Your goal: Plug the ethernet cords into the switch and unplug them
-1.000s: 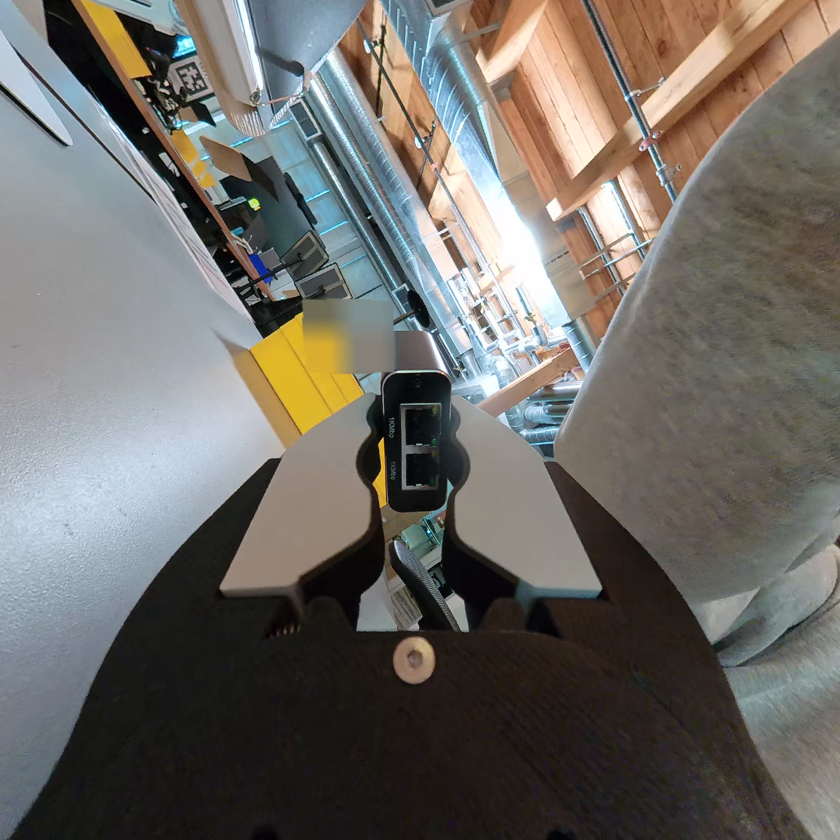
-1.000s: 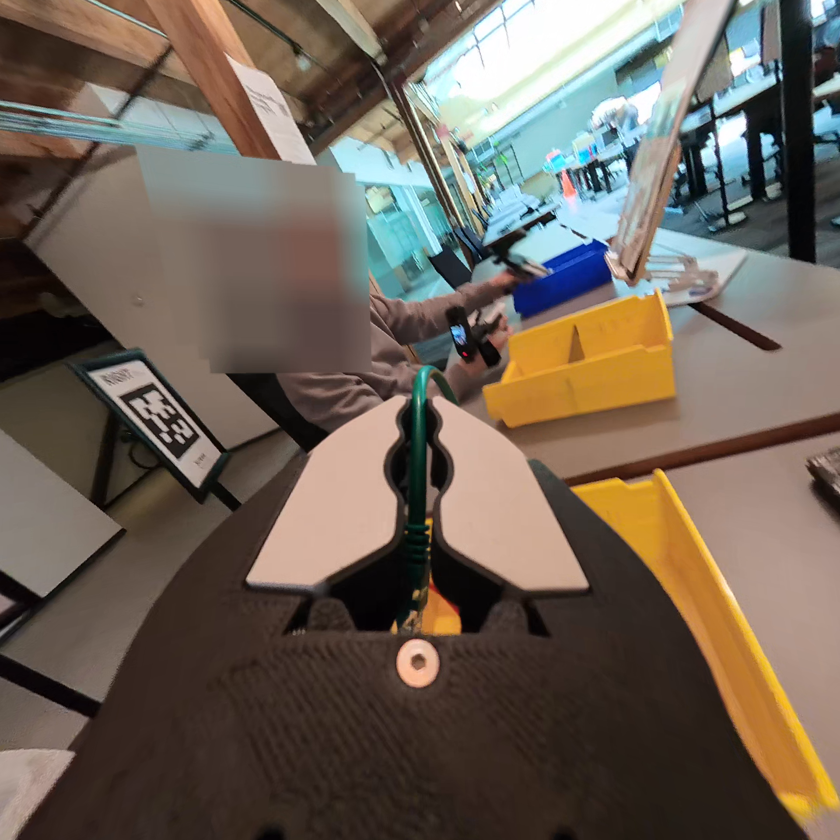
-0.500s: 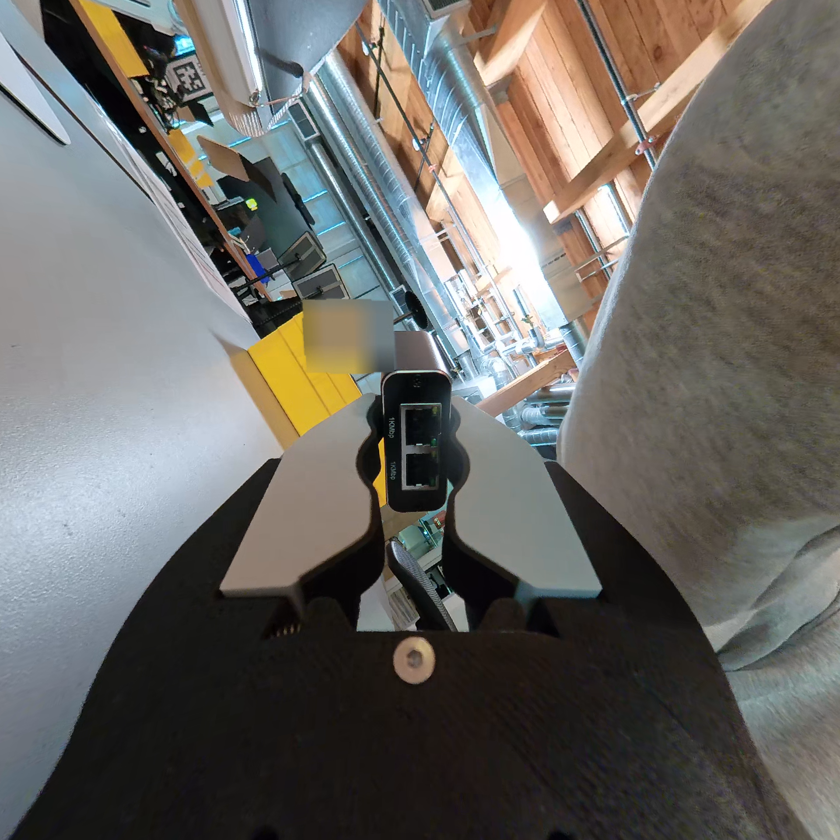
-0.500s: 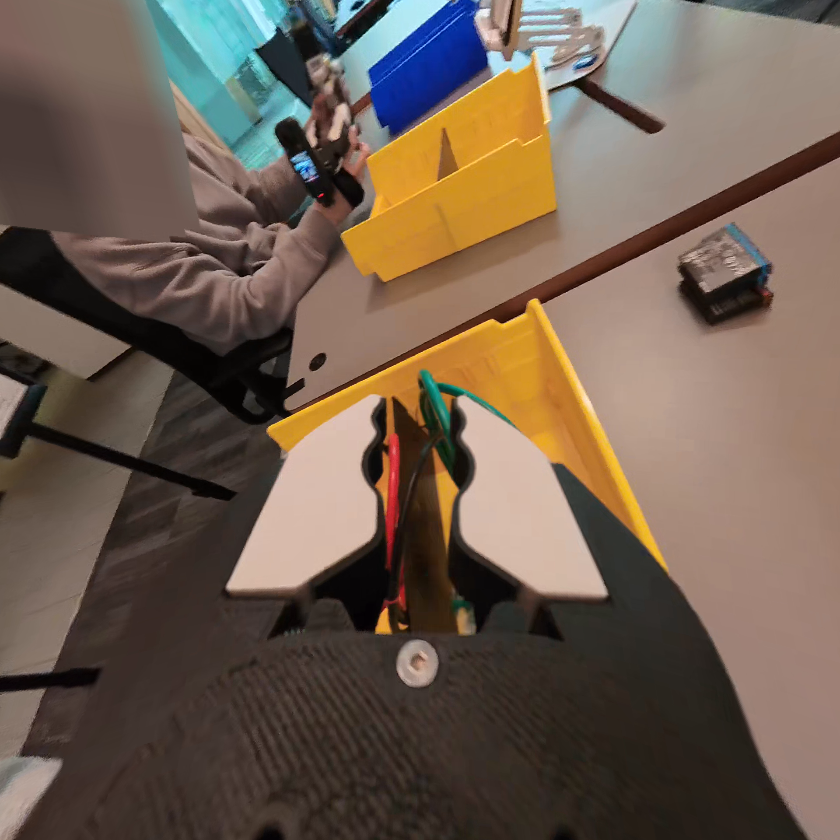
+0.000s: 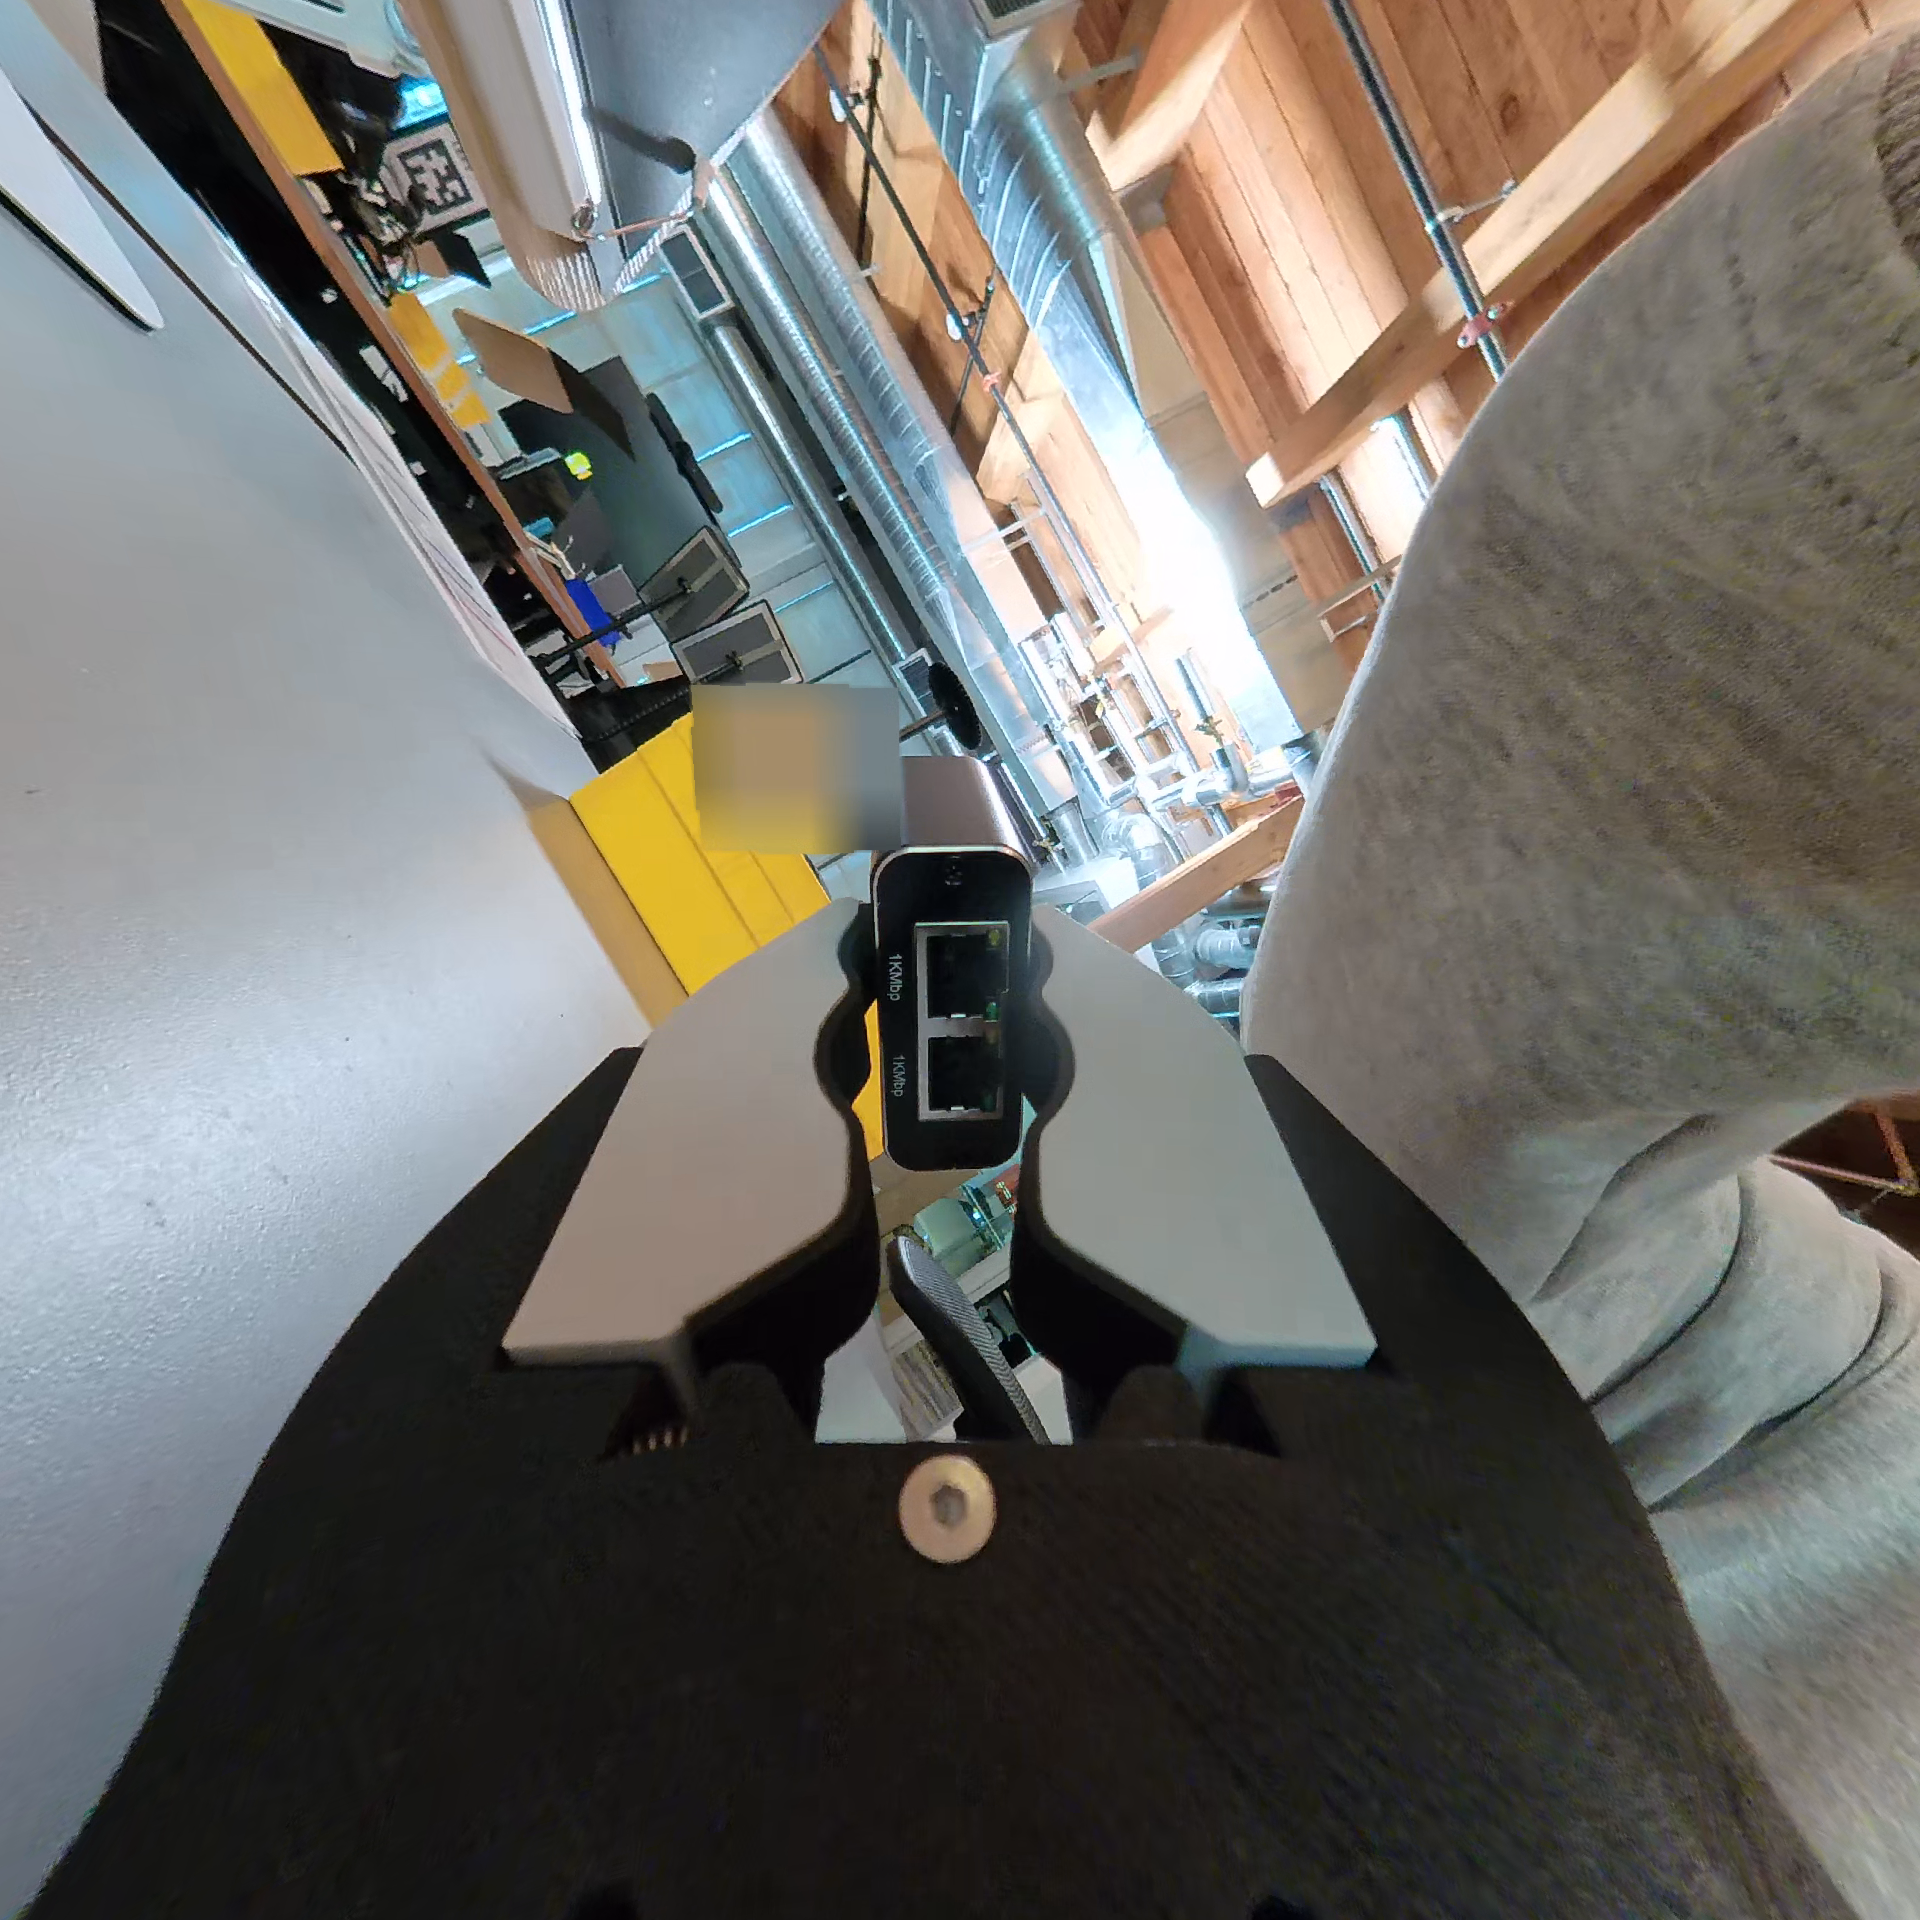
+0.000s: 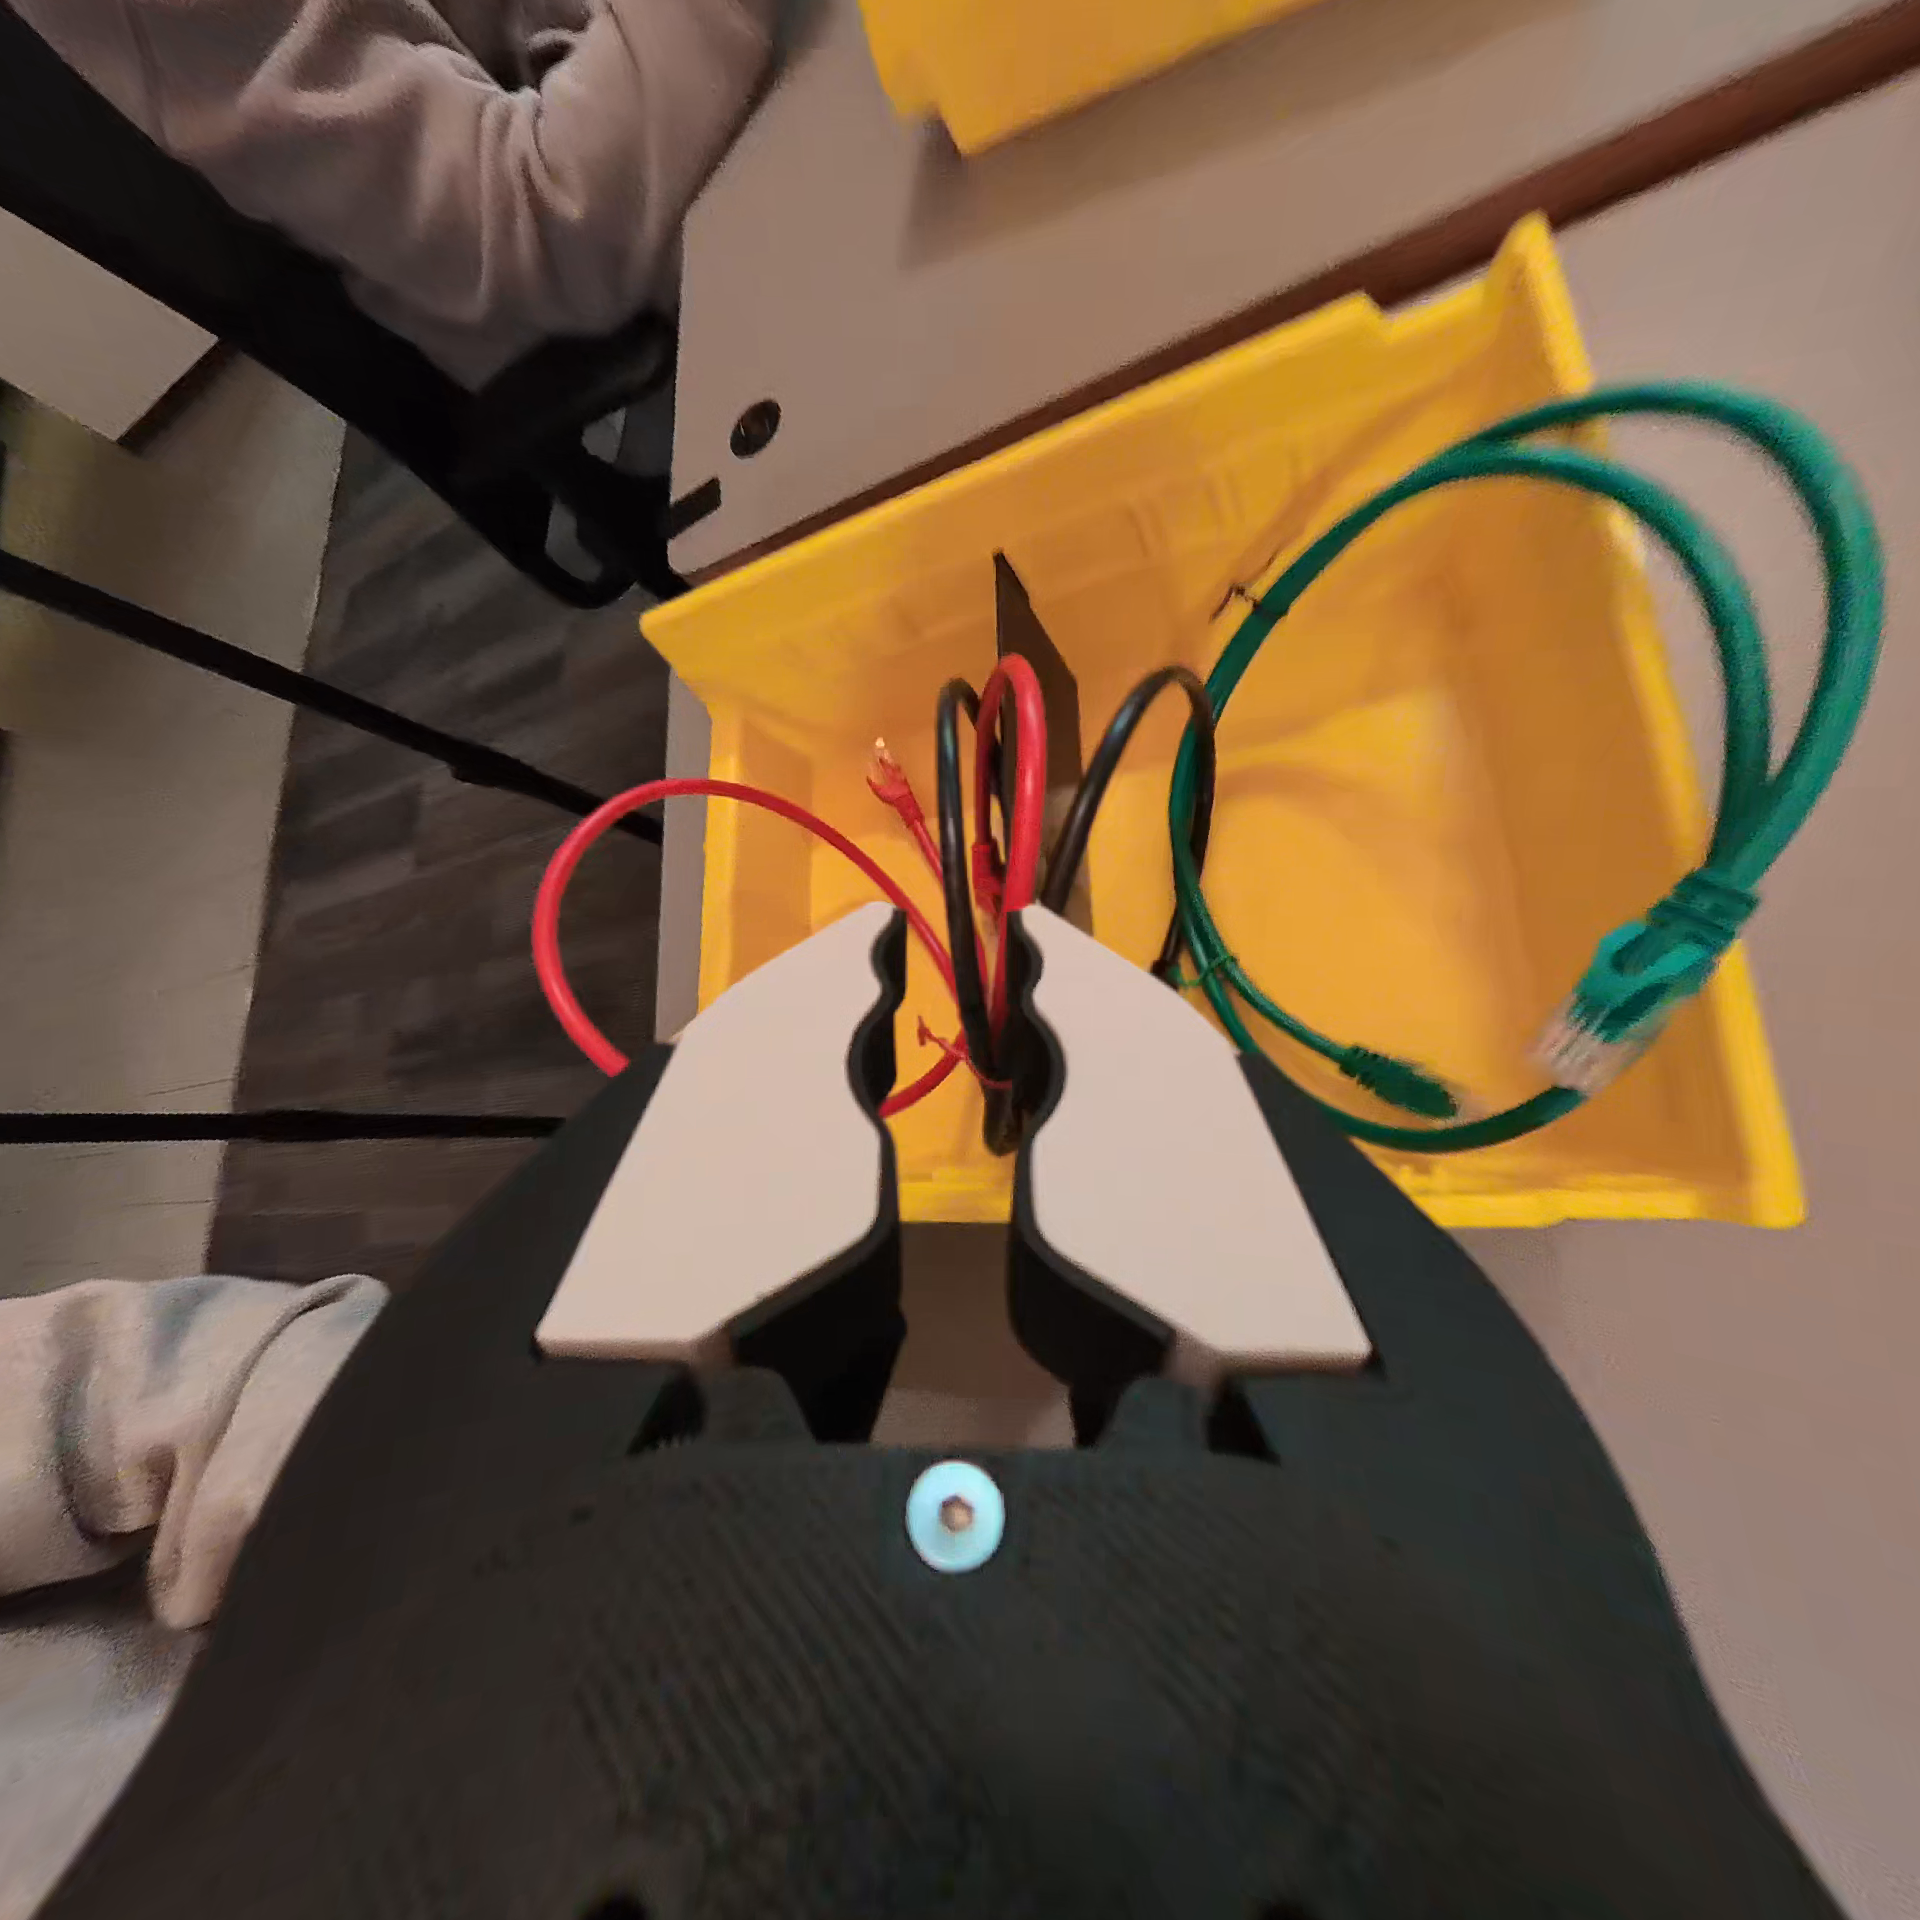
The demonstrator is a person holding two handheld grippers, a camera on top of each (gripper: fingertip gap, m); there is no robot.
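In the left wrist view a grey table [image 5: 239, 935] fills the area to the left of the left claw [image 5: 951, 925], and a yellow bin [image 5: 665, 862] sits just beyond its left finger. The left claw is pinching the switch [image 5: 951, 1029], a small dark box held upright between the fingertips, its two stacked sockets facing the camera and both empty. A grey braided cable [image 5: 961, 1340] hangs from the switch down behind the fingers. To the right of the claw a grey sleeve [image 5: 1621, 831] takes up most of the view. In the right wrist view a red cord [image 6: 582, 883] loops out to the left of the right claw [image 6: 956, 925] and runs back between its fingers. The right claw is parted with a narrow gap, closed on nothing, and it hovers over a yellow bin [image 6: 1621, 1205]. A black cord [image 6: 961, 831] and the red one rise in loops directly ahead of the fingertips. To the right of the claw a green cord [image 6: 1766, 665] lies coiled in the bin, its plug [image 6: 1590, 1049] near the right wall.
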